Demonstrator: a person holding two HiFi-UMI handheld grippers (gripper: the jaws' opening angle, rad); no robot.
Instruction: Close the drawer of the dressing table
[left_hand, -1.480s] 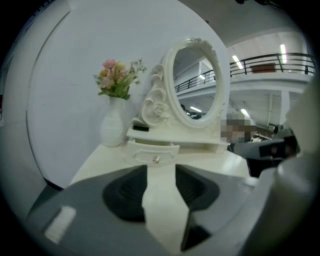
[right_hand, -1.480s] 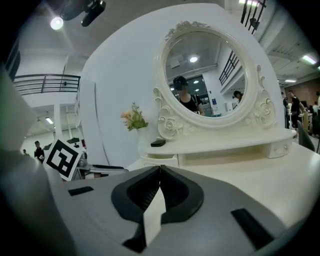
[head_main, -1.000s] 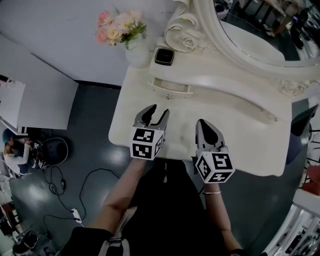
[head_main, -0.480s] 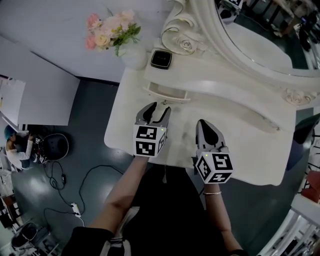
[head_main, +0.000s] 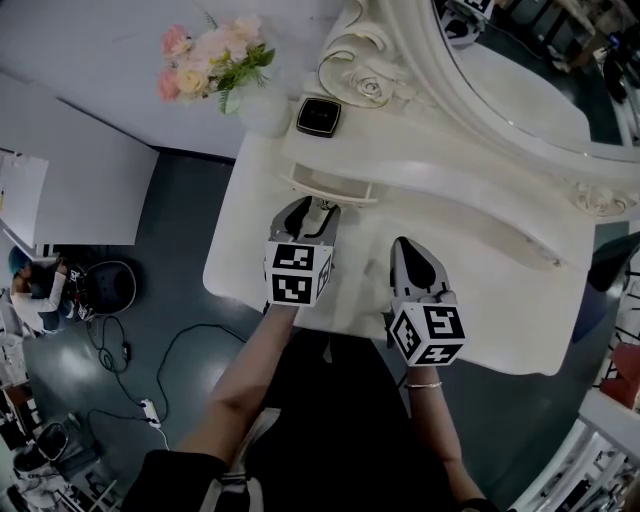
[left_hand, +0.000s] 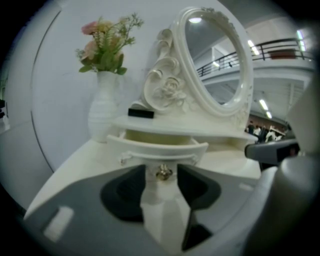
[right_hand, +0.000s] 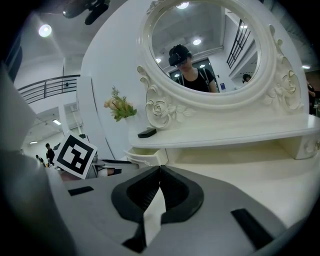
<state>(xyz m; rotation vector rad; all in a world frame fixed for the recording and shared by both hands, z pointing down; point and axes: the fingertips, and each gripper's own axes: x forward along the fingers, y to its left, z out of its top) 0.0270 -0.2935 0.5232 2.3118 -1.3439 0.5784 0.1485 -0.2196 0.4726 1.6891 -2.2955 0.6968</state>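
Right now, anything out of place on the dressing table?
Only the drawer: it stands pulled out from under the shelf, its inside showing. The vase is upright and the black box lies flat on the shelf. Nothing looks spilled or damaged.

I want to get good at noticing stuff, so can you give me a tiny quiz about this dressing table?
1. True or false: the drawer is pushed fully shut.
2. What sits between the left hand-held gripper's jaws? A the drawer's knob; B a spoon; C a hairbrush.
3. Fill in: the right hand-held gripper's jaws are ___.
Key: 1 false, it stands pulled out. 2 A; those jaws have just been opening and do not press on it. 3 shut.
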